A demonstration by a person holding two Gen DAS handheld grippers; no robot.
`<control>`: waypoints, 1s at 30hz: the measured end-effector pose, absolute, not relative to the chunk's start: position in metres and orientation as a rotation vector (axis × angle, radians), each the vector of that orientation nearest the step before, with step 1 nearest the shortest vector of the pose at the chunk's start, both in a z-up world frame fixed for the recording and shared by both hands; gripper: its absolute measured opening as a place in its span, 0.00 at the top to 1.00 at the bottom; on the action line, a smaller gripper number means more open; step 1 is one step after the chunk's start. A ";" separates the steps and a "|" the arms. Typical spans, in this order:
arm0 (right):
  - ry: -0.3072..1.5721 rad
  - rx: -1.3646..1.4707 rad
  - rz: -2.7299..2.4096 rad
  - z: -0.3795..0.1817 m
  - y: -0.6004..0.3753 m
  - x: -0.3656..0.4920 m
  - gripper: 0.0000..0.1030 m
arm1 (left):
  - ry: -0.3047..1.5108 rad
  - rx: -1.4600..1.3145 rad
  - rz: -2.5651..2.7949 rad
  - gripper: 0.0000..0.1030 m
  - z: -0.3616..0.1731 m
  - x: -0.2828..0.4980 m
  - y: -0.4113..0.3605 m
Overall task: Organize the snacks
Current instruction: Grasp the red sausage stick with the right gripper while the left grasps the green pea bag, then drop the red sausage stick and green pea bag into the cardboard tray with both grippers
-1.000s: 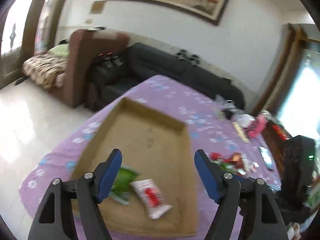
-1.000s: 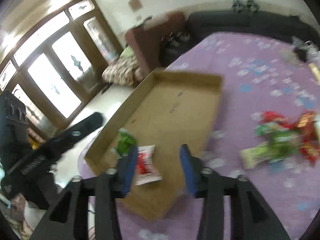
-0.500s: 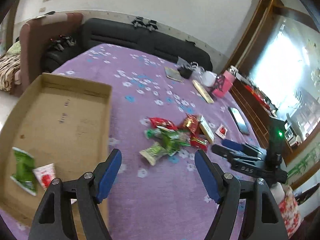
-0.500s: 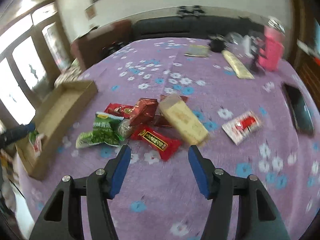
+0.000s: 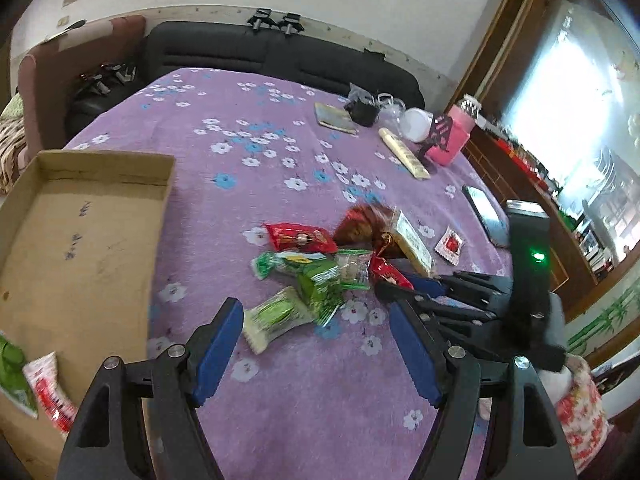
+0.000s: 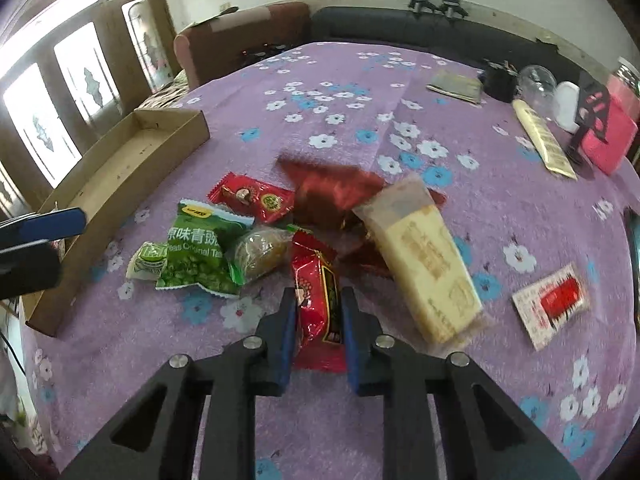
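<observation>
Snack pile on the purple flowered tablecloth (image 6: 500, 208), right of the cardboard tray (image 6: 120, 184): my right gripper (image 6: 319, 312) closing its jaws on the red snack packet (image 6: 318, 288) at the pile's near edge, my left gripper (image 5: 316, 344) apart, empty, over a pale green packet (image 5: 276, 316).

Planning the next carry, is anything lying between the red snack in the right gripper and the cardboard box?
Yes. The green pea packet and a small green sweet lie between the red snack and the cardboard box; the left gripper hovers beside it.

Two downward-tilted wrist views, close, sharing snack pile (image 5: 320, 268).
</observation>
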State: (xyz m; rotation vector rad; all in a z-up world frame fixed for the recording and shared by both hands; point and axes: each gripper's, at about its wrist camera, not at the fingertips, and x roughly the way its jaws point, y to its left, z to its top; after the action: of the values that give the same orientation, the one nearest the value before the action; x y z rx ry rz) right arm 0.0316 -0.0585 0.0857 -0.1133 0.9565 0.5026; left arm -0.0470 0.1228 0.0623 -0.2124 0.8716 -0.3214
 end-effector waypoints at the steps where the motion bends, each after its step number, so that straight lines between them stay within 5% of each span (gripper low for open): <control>1: 0.969 -0.087 0.502 0.086 -0.062 0.029 0.81 | 0.875 -0.198 -0.328 0.24 0.060 -0.043 0.116; 9: 0.993 0.027 0.503 0.092 -0.086 0.002 0.81 | 0.883 -0.070 -0.310 0.27 0.039 -0.007 0.080; 10: 0.992 0.034 0.503 0.093 -0.088 -0.001 0.81 | 0.884 -0.057 -0.309 0.32 0.036 -0.003 0.076; 12: 0.987 0.053 0.503 0.095 -0.092 -0.007 0.81 | 0.900 -0.024 -0.301 0.68 0.030 0.004 0.070; 19: 0.968 0.099 0.495 0.103 -0.101 -0.022 0.81 | 0.909 -0.046 -0.324 0.74 0.030 -0.001 0.072; 22: 0.956 0.115 0.488 0.107 -0.105 -0.028 0.81 | 0.892 -0.101 -0.343 0.84 0.039 -0.012 0.084; 30: 0.941 0.106 0.484 0.115 -0.095 -0.040 0.81 | 0.879 -0.178 -0.364 0.81 0.049 -0.027 0.106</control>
State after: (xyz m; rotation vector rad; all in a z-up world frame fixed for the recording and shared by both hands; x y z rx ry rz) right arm -0.0398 -0.0953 0.1147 0.1056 0.9410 0.4835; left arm -0.0271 0.1056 0.0485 -0.1779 0.8792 -0.3637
